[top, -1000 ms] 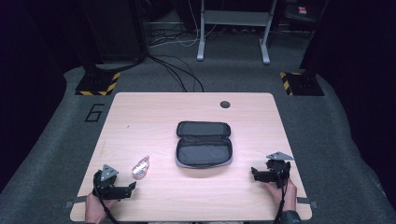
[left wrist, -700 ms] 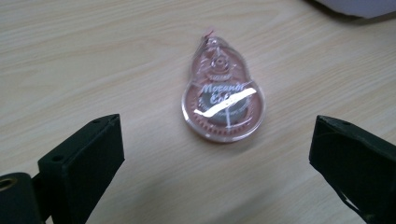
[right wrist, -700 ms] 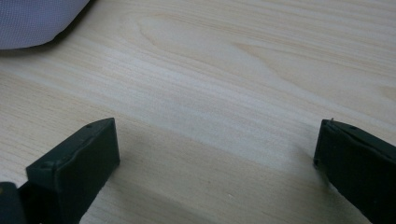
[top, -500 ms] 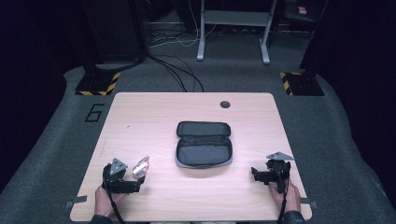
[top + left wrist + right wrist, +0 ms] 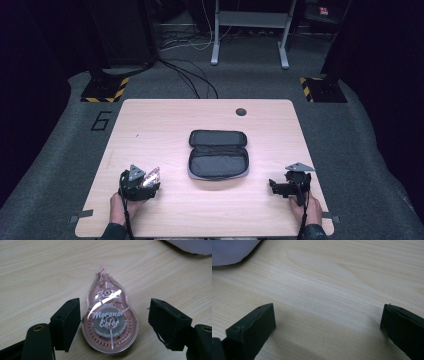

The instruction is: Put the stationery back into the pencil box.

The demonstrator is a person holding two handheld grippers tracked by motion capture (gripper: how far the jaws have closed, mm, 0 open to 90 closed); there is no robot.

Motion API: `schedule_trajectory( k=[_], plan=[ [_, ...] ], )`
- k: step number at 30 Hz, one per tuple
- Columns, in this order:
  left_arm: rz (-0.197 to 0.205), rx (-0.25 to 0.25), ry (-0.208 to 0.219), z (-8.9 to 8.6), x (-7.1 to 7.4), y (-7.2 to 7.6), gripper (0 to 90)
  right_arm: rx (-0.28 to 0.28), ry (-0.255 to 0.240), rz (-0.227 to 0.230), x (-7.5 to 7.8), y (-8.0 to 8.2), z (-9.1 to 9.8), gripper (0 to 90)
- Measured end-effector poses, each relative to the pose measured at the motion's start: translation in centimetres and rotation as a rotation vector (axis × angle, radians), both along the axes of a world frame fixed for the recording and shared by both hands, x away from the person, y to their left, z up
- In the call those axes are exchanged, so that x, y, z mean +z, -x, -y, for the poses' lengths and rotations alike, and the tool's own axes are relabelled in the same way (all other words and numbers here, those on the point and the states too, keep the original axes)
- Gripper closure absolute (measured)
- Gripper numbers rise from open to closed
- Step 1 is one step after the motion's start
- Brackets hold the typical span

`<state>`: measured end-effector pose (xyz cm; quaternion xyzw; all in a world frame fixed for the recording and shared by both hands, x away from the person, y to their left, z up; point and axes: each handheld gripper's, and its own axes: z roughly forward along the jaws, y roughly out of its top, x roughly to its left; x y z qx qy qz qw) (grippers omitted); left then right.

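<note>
Correction tape: a pink, clear-shelled correction tape dispenser (image 5: 110, 320) lies flat on the table (image 5: 165, 125), between the two jaws of the left gripper (image 5: 113, 325). Its rounded body sits deep between the jaws, the narrow tip pointing away from the gripper.

Contact, left: in the left gripper view the jaw on the left of that view stands just at the dispenser's shell; I cannot tell if it touches. The other jaw is apart from the shell, with bare wood showing between them. The pads do not clamp it.

Left gripper state: jaws have just been closing in on the dispenser, which sits between them; not yet a grip, so still parted.

Left hand: from the high view the left gripper (image 5: 140, 184) is low over the near left part of the table, pointing away from the person and slightly toward the middle. The hand (image 5: 120, 210) holds it from behind, at the table's near edge.

Right gripper state: the right gripper (image 5: 327, 325) has its jaws spread wide over bare wood, nothing between them.

Right hand: in the high view the right gripper (image 5: 287, 186) sits low at the near right, pointing toward the middle of the table.

Case: an open dark zip case (image 5: 218, 154) lies well ahead of the left gripper, off to its right, between the two grippers' sides.
</note>
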<state>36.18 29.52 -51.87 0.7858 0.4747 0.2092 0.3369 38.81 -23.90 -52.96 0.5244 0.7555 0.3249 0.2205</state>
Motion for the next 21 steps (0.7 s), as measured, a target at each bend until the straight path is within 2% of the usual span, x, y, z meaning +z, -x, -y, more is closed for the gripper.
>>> schedule_trajectory(
  k=[4, 8, 9, 10, 13, 14, 16, 21],
  plan=[
    [0.007, -0.001, -0.003, 0.02, -0.36, -0.18, 29.7, 0.003, 0.004, -0.002, 0.01, 0.0, 0.04, 0.0],
    [0.009, -0.012, 0.011, -0.13, -0.49, 0.02, 38.7, 0.006, 0.006, 0.001, 0.0, 0.0, 0.08, 0.0],
    [0.02, -0.005, 0.016, -0.09, -0.59, 0.05, 39.0, 0.0, 0.001, -0.002, 0.01, 0.0, 0.0, 0.0],
    [0.009, -0.012, 0.012, -0.15, -0.5, 0.08, 39.2, 0.0, 0.0, 0.0, 0.0, 0.0, 0.01, 0.0],
    [0.011, -0.016, 0.013, -0.18, -0.51, 0.11, 39.6, 0.002, 0.003, -0.001, 0.0, 0.01, 0.03, 0.0],
    [0.025, -0.012, 0.014, -0.13, -0.6, 0.12, 39.6, 0.006, 0.007, 0.001, -0.01, 0.01, 0.08, 0.0],
    [0.01, -0.022, 0.016, -0.23, -0.5, 0.15, 39.7, 0.006, 0.007, -0.002, 0.0, 0.02, 0.07, 0.0],
    [0.031, -0.017, 0.032, -0.36, -0.24, 0.41, 39.7, 0.006, 0.006, 0.001, -0.02, 0.02, 0.07, 0.0]
  ],
)
